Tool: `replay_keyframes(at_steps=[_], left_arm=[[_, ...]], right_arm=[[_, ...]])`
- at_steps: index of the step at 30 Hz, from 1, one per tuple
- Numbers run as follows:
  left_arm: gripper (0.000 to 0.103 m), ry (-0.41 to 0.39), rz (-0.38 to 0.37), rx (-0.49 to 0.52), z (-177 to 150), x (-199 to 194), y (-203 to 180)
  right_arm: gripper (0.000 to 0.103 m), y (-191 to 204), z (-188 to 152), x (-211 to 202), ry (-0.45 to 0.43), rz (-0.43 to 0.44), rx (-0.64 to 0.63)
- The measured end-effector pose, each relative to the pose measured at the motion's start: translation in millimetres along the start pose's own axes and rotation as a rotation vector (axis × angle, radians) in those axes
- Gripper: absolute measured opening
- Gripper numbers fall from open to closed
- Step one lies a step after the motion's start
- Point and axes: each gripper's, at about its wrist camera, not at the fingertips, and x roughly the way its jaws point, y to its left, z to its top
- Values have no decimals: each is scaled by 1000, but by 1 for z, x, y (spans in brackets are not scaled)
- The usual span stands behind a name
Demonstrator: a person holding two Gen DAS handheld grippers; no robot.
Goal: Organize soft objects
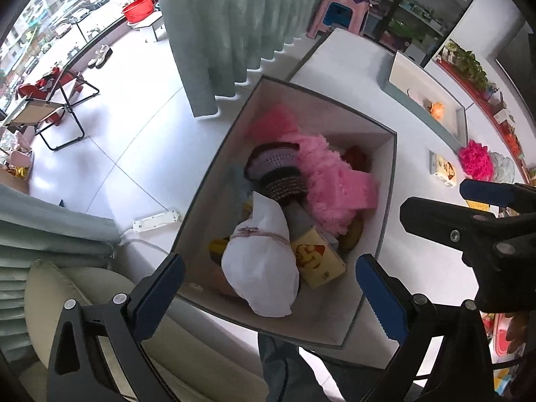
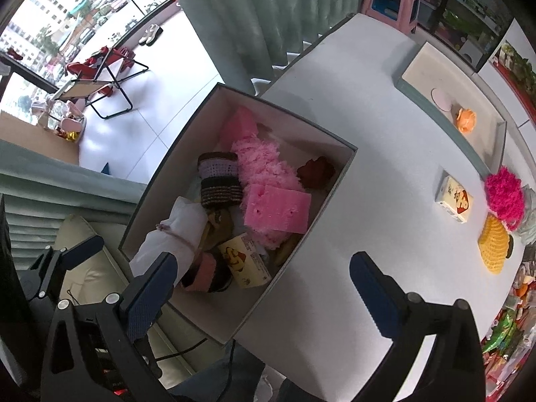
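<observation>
Over the grey box (image 2: pixel 338 181) on the table (image 2: pixel 368 154): left hand-held gripper (image 1: pixel 268 288) spread, empty. Inside the box, left to right: white tied pouch (image 2: pixel 174 234), striped knit piece (image 2: pixel 219 181), pink sponge (image 2: pixel 278 212). Right hand-held gripper (image 2: pixel 264 288) spread, empty. Right of the box: yellow carton (image 2: pixel 454 199), print unreadable, then magenta pompom (image 2: pixel 504 196).

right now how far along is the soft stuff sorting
Mostly done: the grey box already holds the white tied bundle, pink fluffy piece and pink sponge. Nothing in hand: the left hand-held gripper and right hand-held gripper are open and empty. Left on the table: magenta pompom and yellow knit piece.
</observation>
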Motion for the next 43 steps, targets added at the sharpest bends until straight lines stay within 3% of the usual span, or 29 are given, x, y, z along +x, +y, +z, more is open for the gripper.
replay_keyframes(at_steps=[30,39,43], left_arm=[[102,6,35,94,5,4,14],[102,41,39,101,7,14,15],[102,2,37,85,8,12,16]], right_arm=[[103,21,-2,5,4,-20,47],[103,23,-1,10,14,-14,66],[103,22,-1,15,29,-19,69]])
